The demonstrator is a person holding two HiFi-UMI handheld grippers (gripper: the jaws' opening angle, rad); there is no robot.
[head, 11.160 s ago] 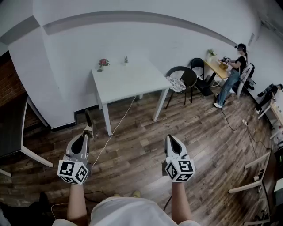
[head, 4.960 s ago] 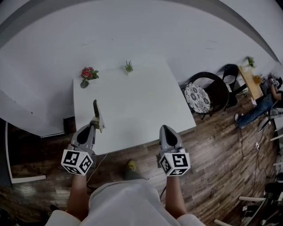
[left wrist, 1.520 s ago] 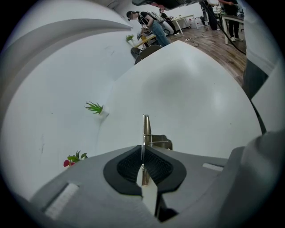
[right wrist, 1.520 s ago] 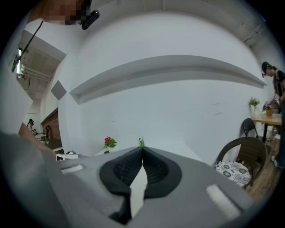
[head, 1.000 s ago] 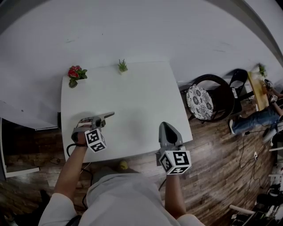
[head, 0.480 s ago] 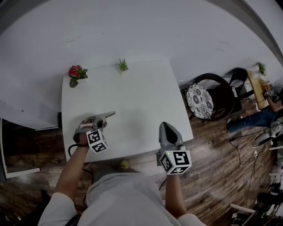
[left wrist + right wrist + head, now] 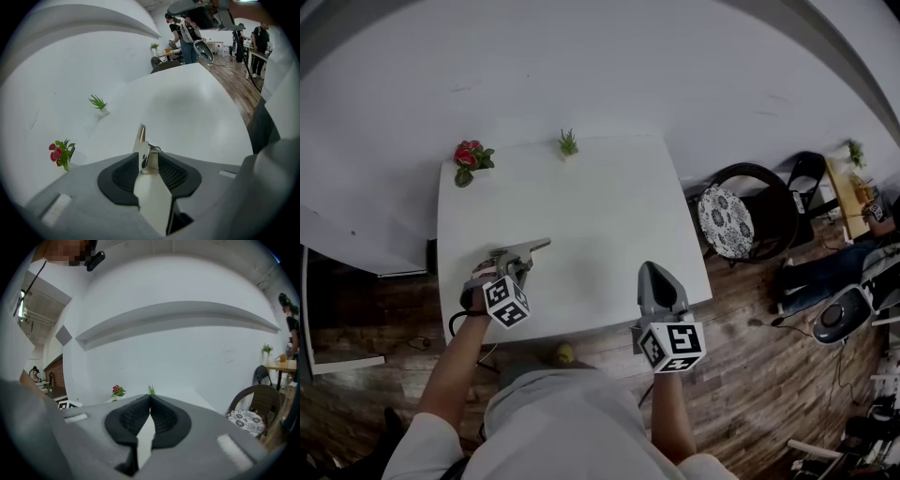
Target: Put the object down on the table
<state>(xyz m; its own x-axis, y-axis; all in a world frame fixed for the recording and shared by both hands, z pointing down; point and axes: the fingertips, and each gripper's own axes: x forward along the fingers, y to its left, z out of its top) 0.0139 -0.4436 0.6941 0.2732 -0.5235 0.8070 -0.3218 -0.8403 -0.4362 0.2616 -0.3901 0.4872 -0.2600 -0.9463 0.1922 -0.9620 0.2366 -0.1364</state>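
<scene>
My left gripper (image 7: 518,260) is opening its jaws around the thin metal tool (image 7: 141,140), low over the table's (image 7: 609,206) near-left part; it looks light, stiff and slick, best pinched across its flat middle, while my right gripper (image 7: 652,270) stays out of it, clenched on nothing.

the left gripper (image 7: 149,156) is close over a white table (image 7: 197,108), and its grey jaws with black ribbed pads (image 7: 124,176) are opening. a slim metal tool (image 7: 141,141) with a pointed tip stands between them, reaching out over the table. along the table's wall-side edge sit a small green plant (image 7: 97,101) and, nearer, red flowers (image 7: 58,153). past the table's far corner are a dark chair (image 7: 164,64), wooden floor (image 7: 236,82) and standing people (image 7: 187,30).
</scene>
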